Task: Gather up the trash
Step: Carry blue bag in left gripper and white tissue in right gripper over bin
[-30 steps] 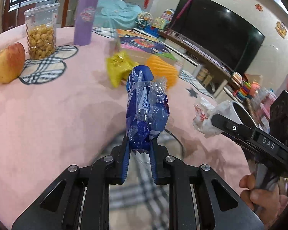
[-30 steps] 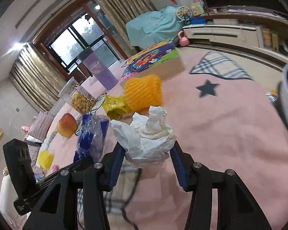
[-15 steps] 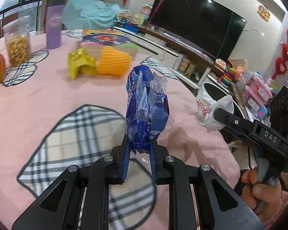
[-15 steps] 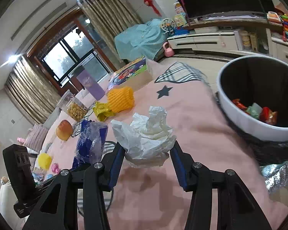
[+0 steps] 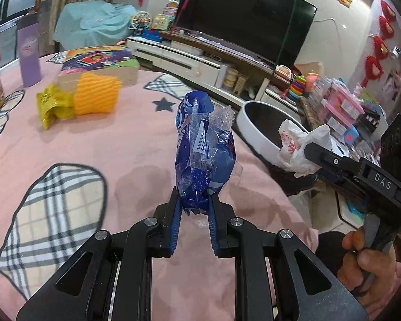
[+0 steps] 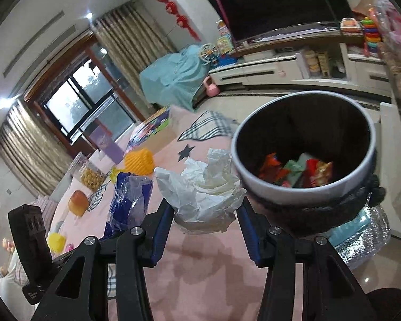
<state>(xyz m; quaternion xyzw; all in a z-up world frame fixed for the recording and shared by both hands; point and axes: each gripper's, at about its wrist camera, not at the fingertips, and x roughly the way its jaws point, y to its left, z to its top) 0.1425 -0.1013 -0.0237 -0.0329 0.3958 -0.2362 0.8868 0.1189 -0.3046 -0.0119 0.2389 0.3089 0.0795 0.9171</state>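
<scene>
The left tool (image 5: 193,208) pinches a crumpled blue wrapper (image 5: 204,152) above the pink tabletop (image 5: 120,147). The right tool (image 6: 204,214) clamps a white plastic bag (image 6: 203,190), just beside the white-rimmed trash bin (image 6: 304,187) holding wrappers.

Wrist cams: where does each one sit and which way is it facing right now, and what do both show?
Left wrist: on the left gripper, facing across the pink table; blue wrapper clamped, person's hand visible.
Right wrist: on the right gripper, facing the trash bin; crumpled white bag clamped, left gripper's handle visible.
Shared: bin, both trash pieces, orange foam net.
</scene>
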